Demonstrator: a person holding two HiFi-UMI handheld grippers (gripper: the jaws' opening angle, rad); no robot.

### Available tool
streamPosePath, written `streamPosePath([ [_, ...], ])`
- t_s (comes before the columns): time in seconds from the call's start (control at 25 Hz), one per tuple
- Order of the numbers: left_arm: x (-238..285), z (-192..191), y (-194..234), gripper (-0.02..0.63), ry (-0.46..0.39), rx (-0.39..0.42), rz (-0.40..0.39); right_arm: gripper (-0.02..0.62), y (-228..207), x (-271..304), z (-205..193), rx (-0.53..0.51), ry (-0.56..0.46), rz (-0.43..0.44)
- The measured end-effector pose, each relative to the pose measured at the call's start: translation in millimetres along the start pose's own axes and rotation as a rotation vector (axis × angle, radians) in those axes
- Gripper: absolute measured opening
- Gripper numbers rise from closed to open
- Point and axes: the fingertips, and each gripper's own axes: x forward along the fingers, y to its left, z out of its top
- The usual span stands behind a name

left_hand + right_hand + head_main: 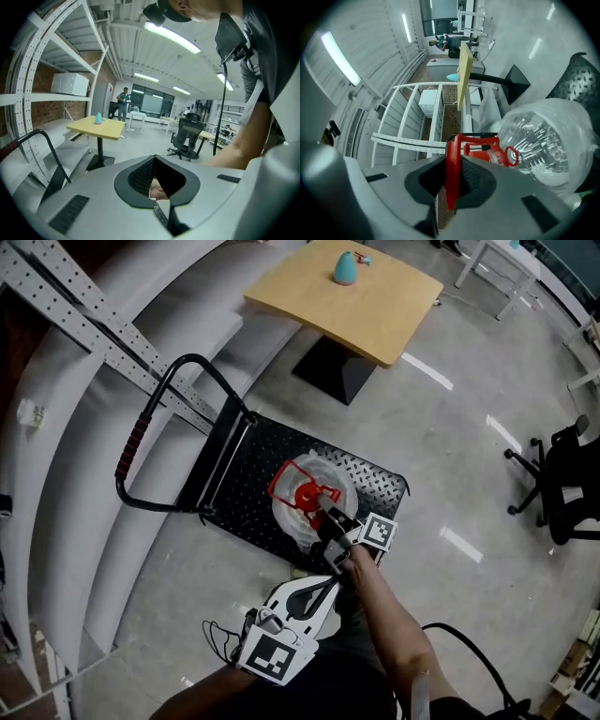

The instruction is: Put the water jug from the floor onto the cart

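Observation:
The clear water jug (328, 476) with a red cap and red carry handle (298, 486) is over the black studded deck of the cart (380, 474). I cannot tell whether it rests on the deck. My right gripper (325, 521) is shut on that red handle (452, 168), and the jug's body (546, 145) fills the right of the right gripper view. My left gripper (330, 585) hangs just in front of the cart's near edge. Its jaws (154, 161) are shut with nothing between them.
The cart's push bar with a red grip (136, 442) rises at the left. A white curved rack (84, 334) runs along the left. A wooden table (375, 306) with a teal object (345, 268) stands behind the cart. An office chair (562, 479) is at the right.

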Motion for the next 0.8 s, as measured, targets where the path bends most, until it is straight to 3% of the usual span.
streamPosePath([
  [0.12, 5.7, -19.3, 16.0, 0.005, 0.025, -0.004, 0.0, 0.044, -43.2, 0.4, -1.2, 0.035, -0.003, -0.001],
  [0.2, 9.1, -28.5, 23.4, 0.005, 0.024, -0.011, 0.003, 0.044, -59.9, -5.1, 2.6, 0.065, -0.035, 0.045],
  [0.32, 19.9, -40.1, 32.3, 0.005, 0.017, -0.031, 0.006, 0.044, -63.8, -9.0, 15.3, 0.076, -0.045, 0.113],
  [0.48, 33.6, -51.9, 36.8, 0.005, 0.019, -0.049, -0.002, 0.044, -71.5, -18.9, 21.5, 0.1, -0.024, 0.118],
  [0.6, 39.7, -42.7, 32.5, 0.005, 0.009, -0.045, -0.009, 0.051, -68.5, -22.0, 20.4, 0.062, 0.031, 0.082],
  [0.68, 41.0, -32.2, 29.2, 0.005, 0.0, -0.037, -0.009, 0.102, -64.6, -22.7, 16.8, -0.001, 0.092, 0.036],
  [0.8, 38.6, -17.7, 25.2, 0.005, -0.013, -0.032, -0.003, 0.118, -77.2, -35.6, 8.7, -0.118, 0.172, -0.151],
])
